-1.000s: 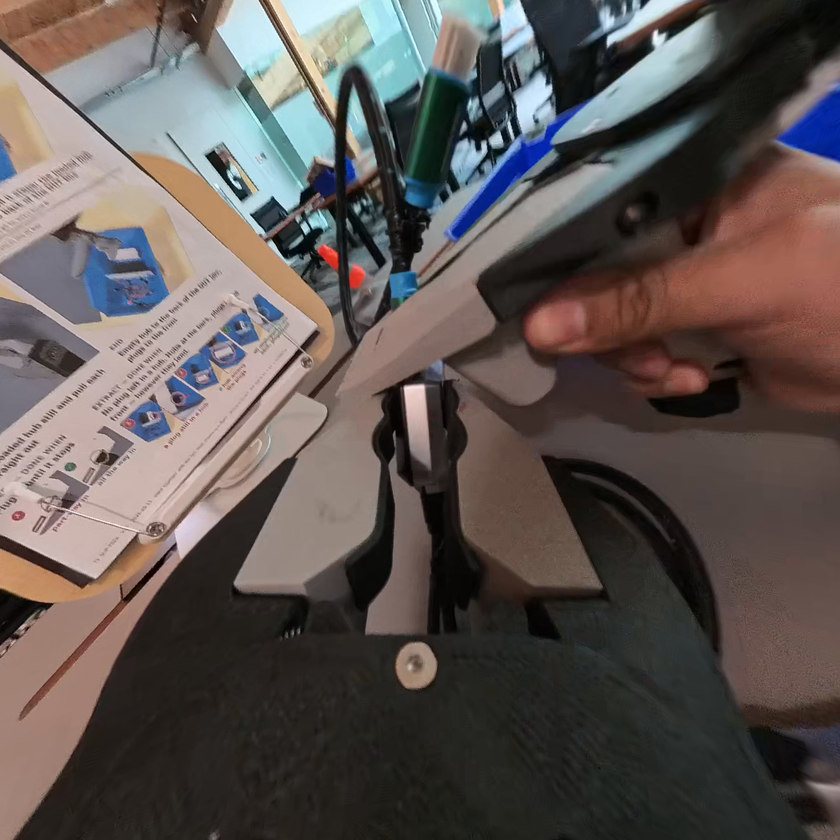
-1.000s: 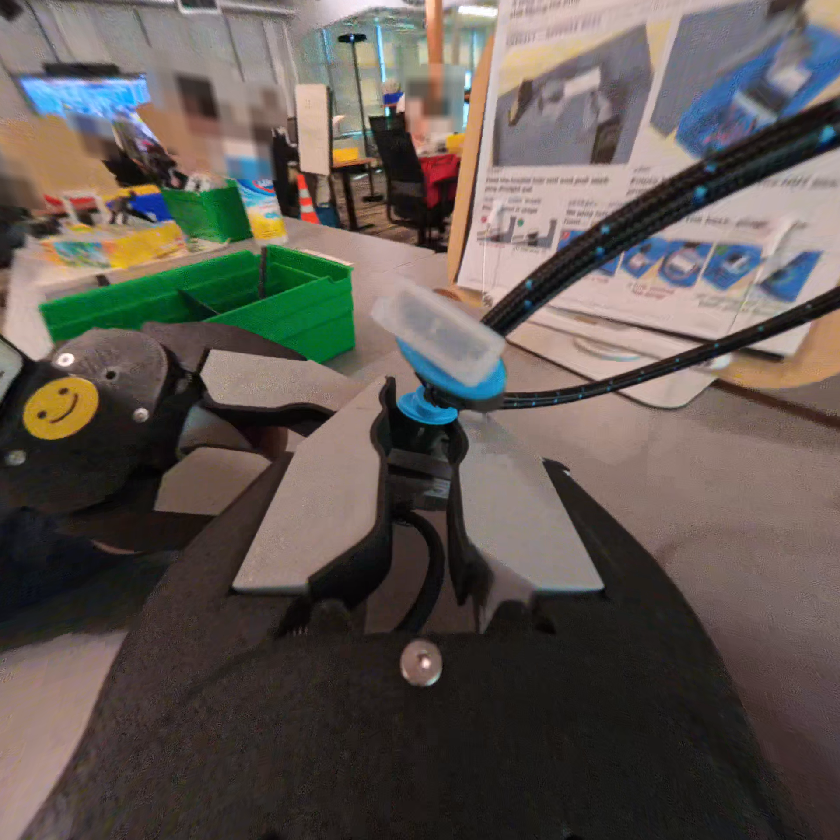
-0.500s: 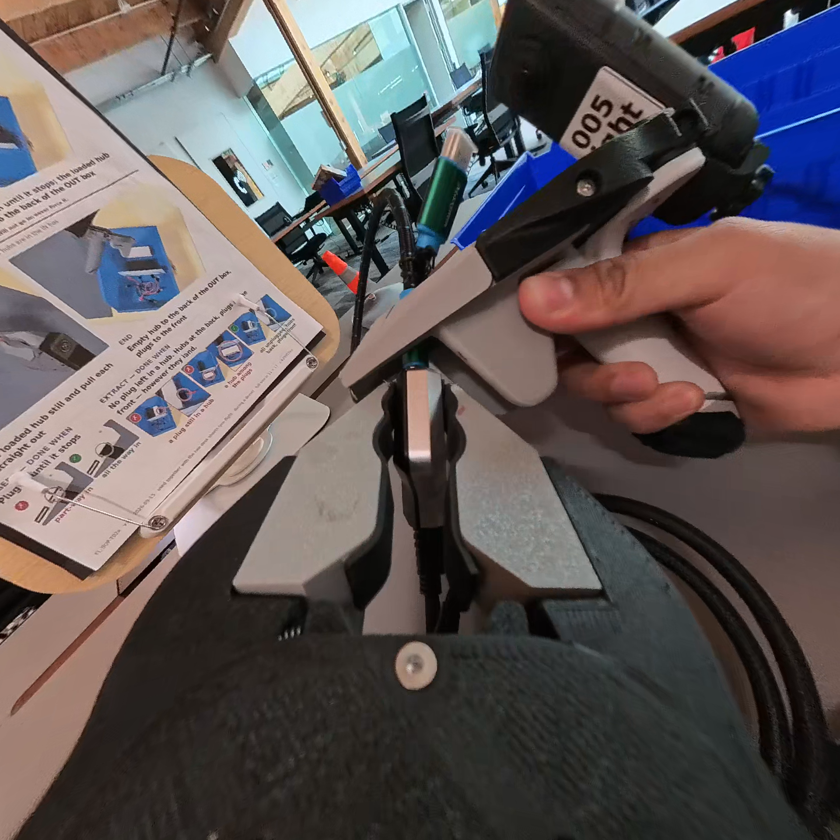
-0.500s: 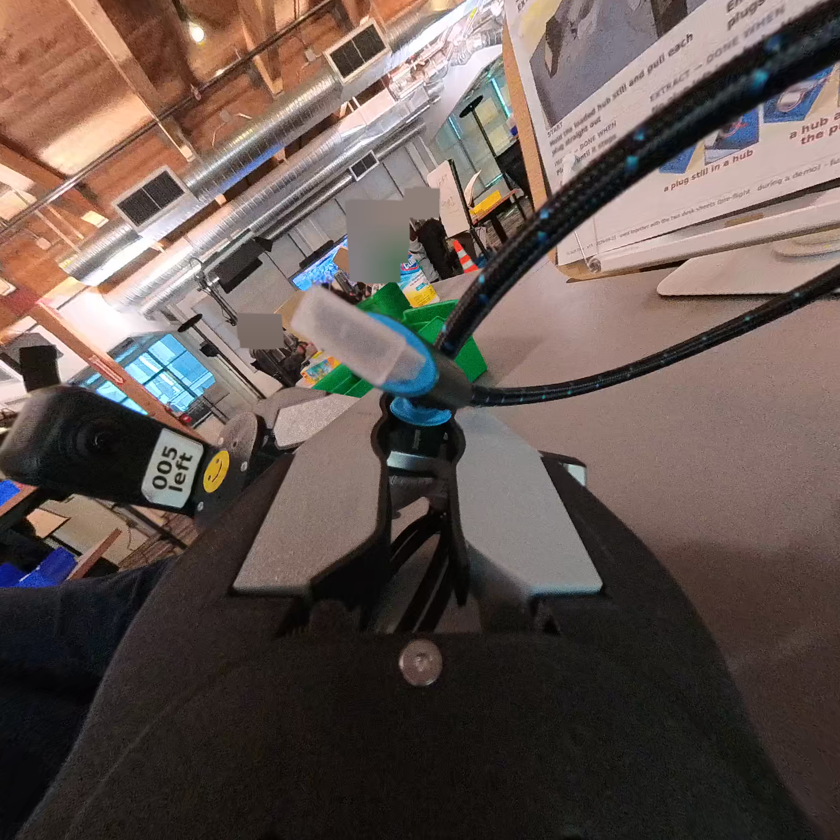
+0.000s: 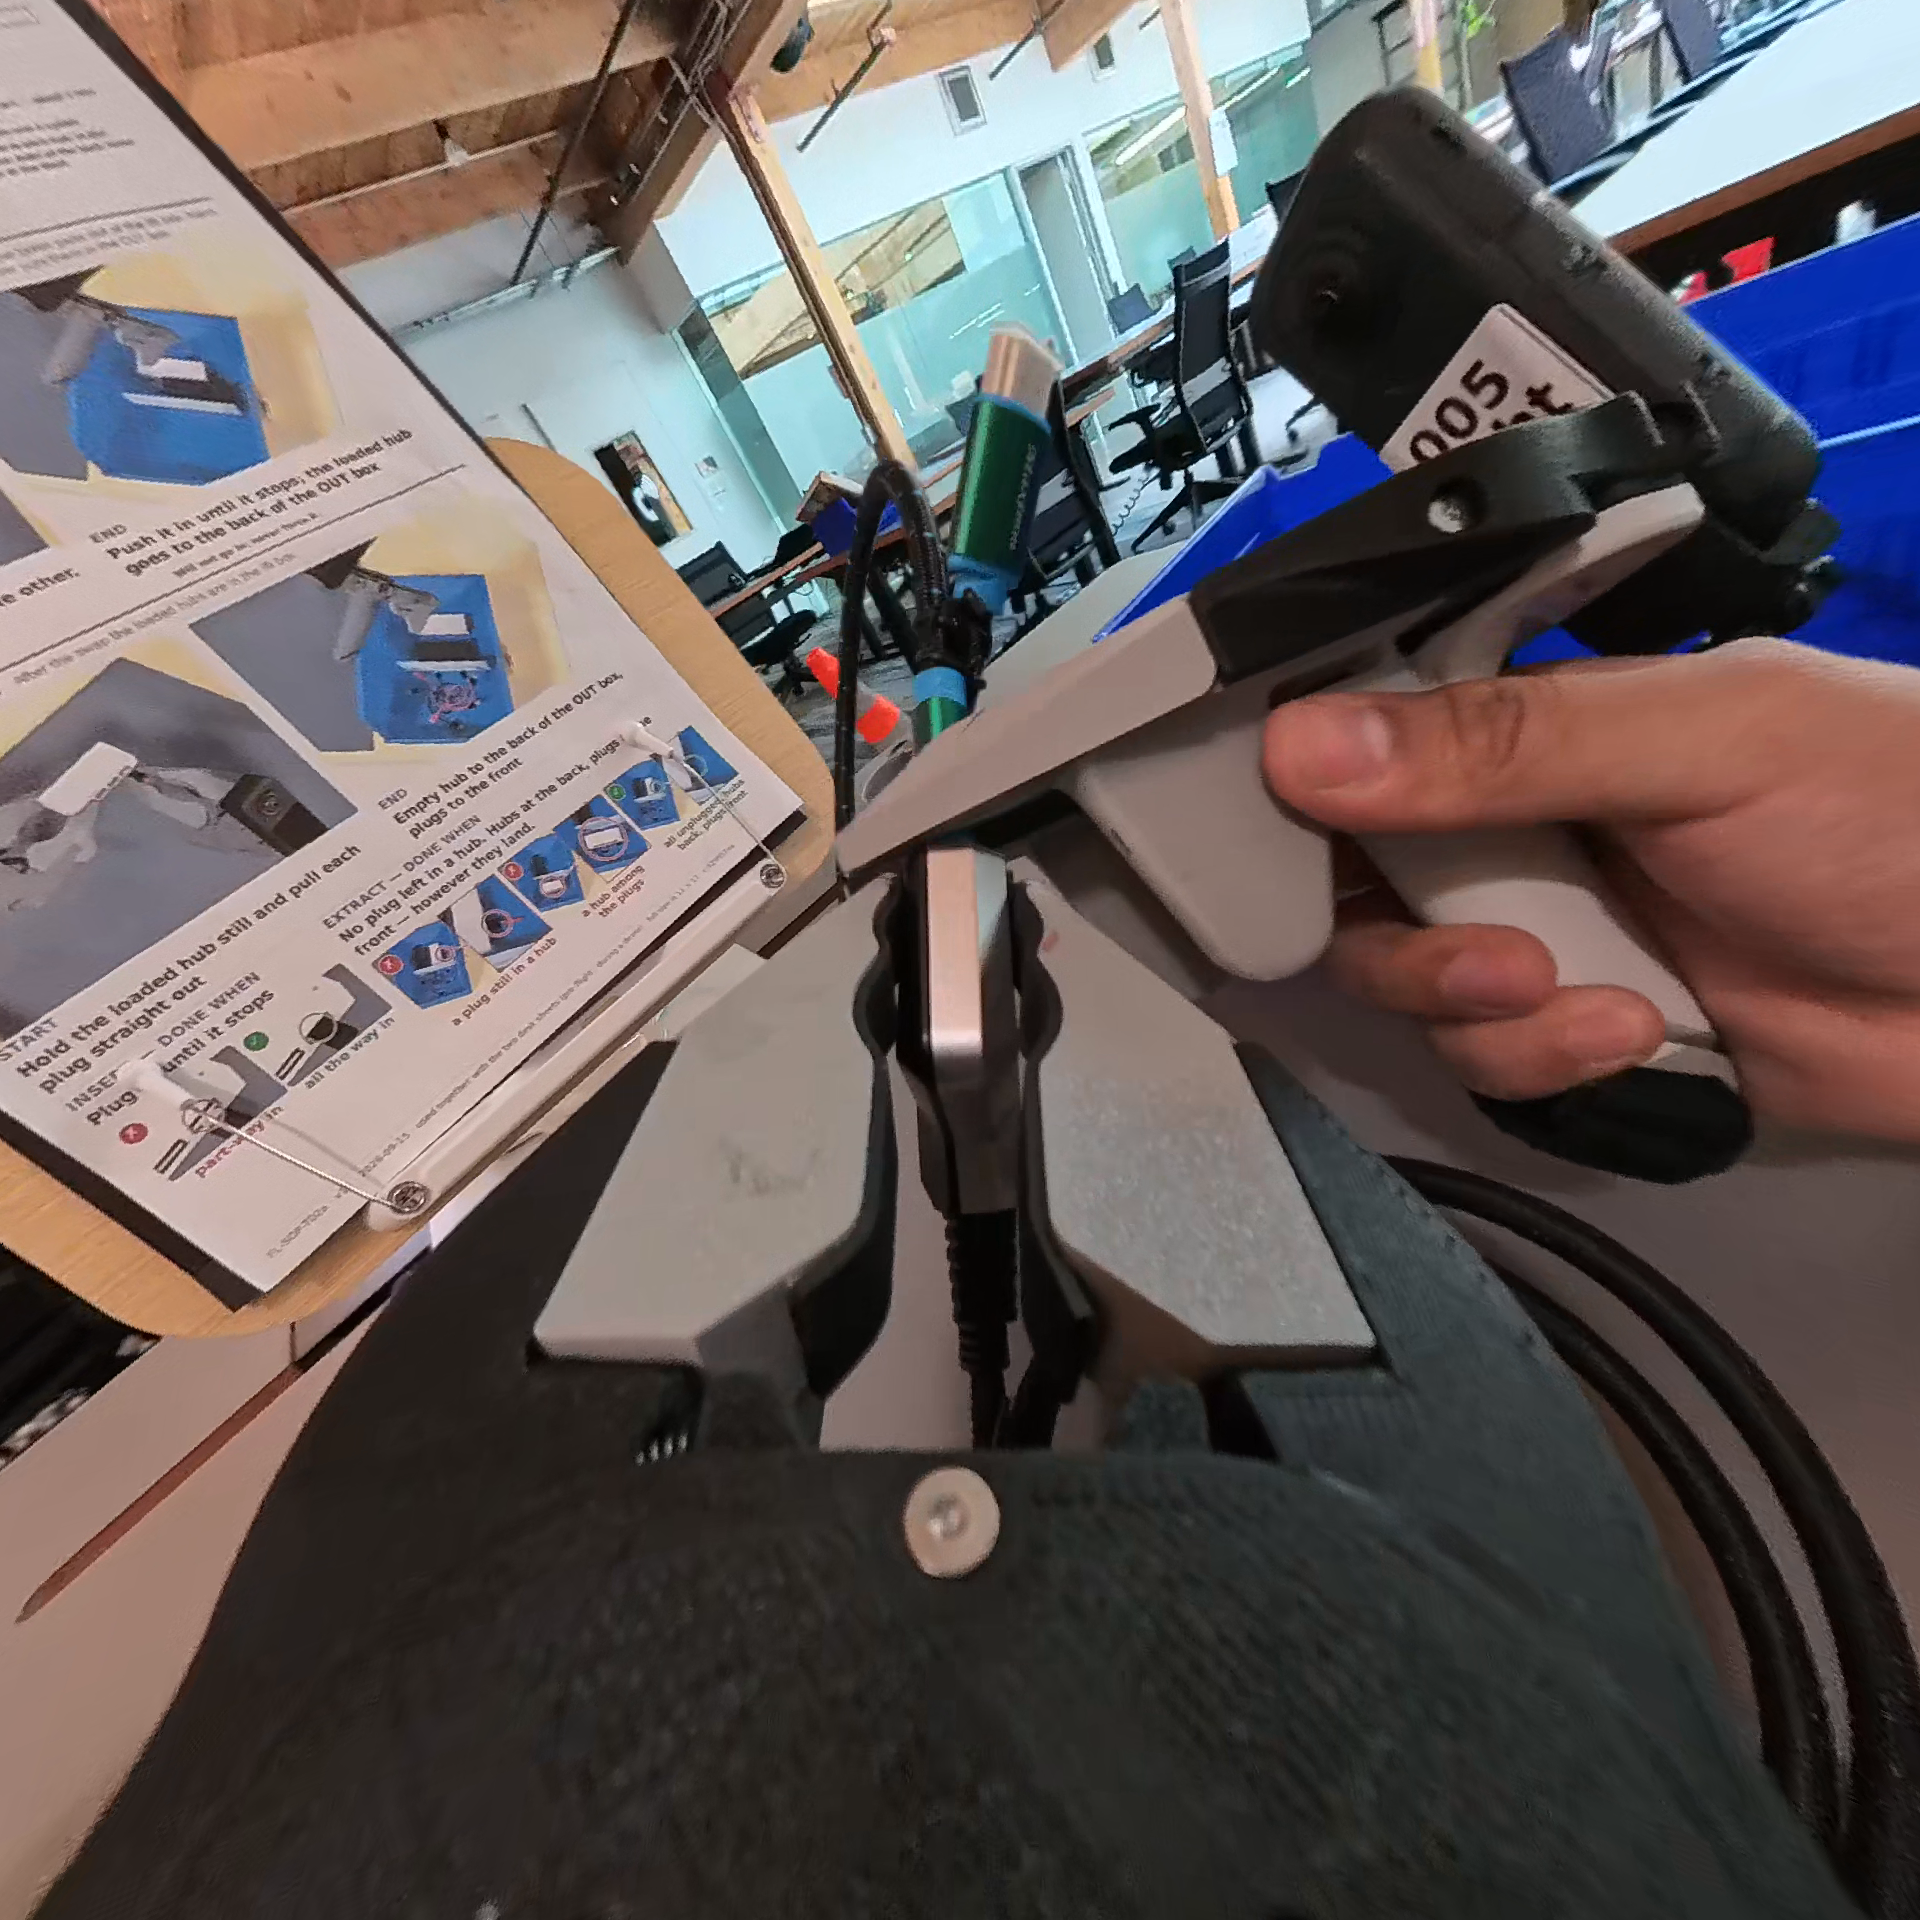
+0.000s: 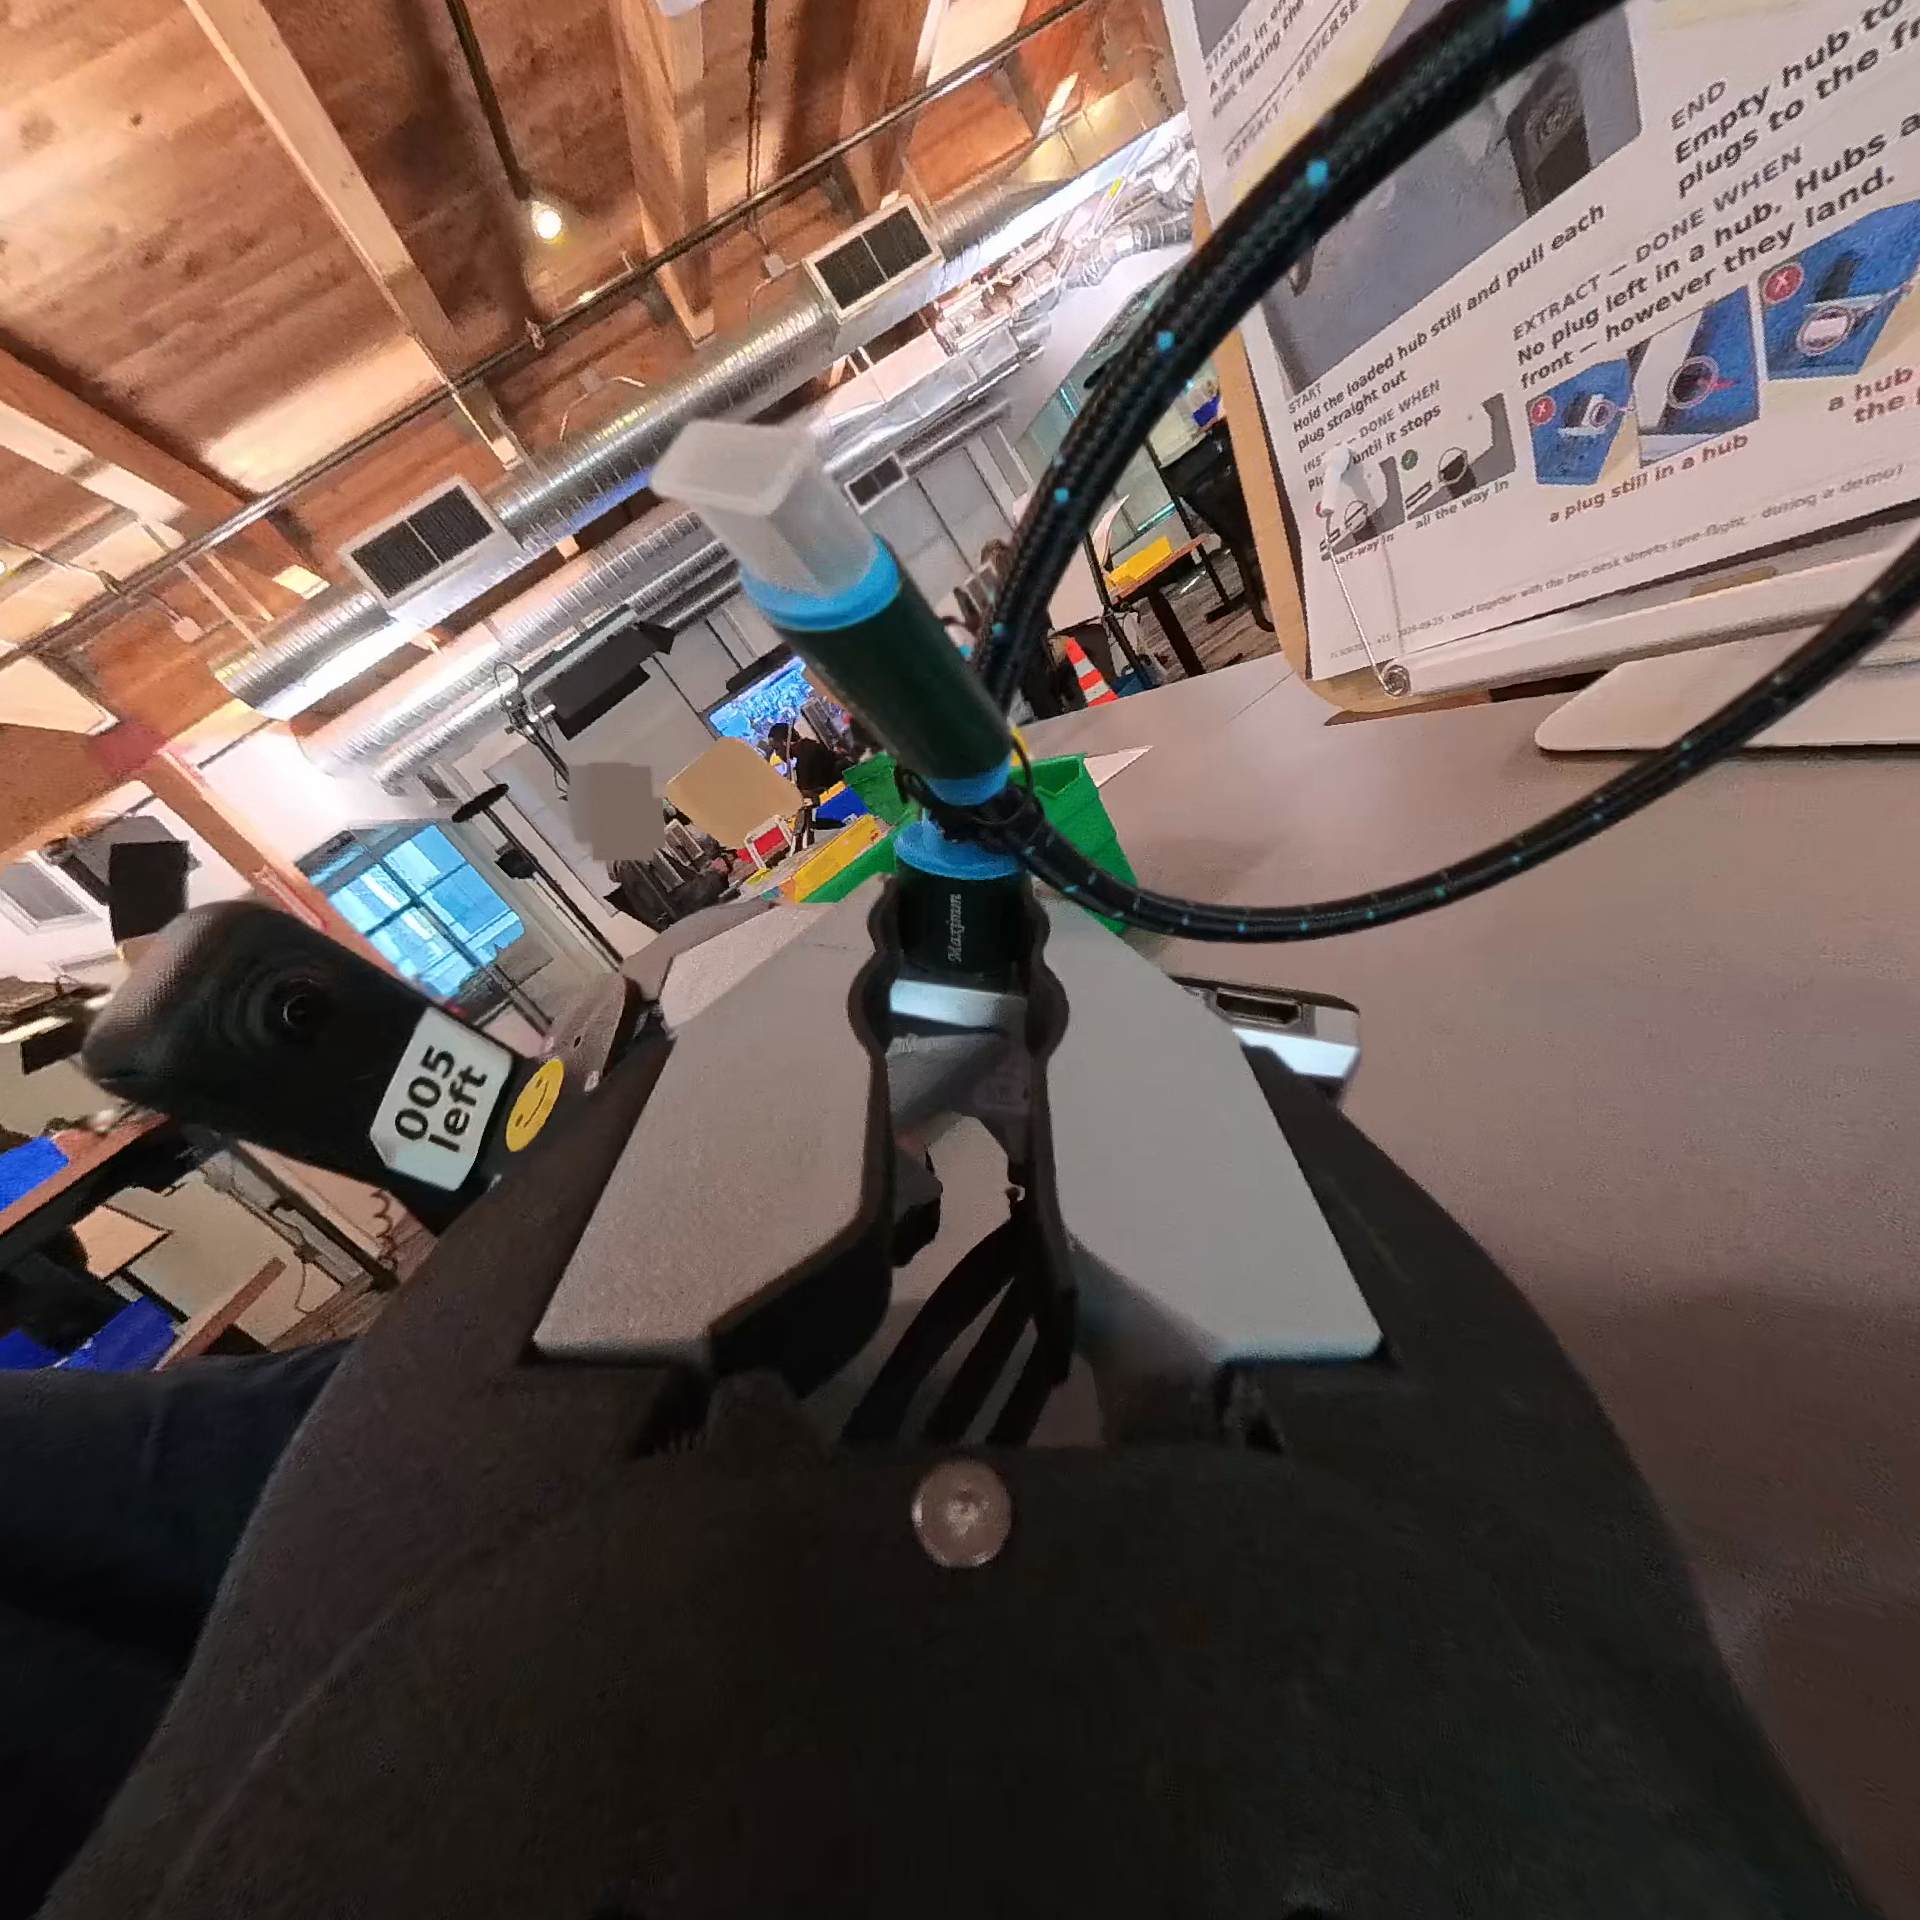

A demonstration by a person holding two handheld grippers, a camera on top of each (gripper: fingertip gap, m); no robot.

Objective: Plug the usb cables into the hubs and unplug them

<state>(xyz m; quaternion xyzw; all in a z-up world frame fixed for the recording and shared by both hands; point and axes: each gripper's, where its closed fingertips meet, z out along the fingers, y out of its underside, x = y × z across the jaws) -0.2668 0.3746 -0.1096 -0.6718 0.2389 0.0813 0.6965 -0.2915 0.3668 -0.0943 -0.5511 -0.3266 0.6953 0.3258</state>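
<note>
The left tool (image 5: pixel 961 997) is clamped on a thin metal hub (image 5: pixel 964 977), rigid and slick-sided. The right tool (image 6: pixel 961 966) grips a black plug (image 6: pixel 958 928) seated in it, above the table (image 6: pixel 1558 1039); the braided cable (image 6: pixel 1299 909) flexes, so the plug body is the better hold.

Both cameras sit low behind their own fingers, very close. The left view faces right across the table (image 5: pixel 1766 1299); the right view tilts upward, leftward. Both share the silver hub (image 5: pixel 966 966) and instruction board (image 5: pixel 312 727) — each also catches the other hand-held gripper.
</note>
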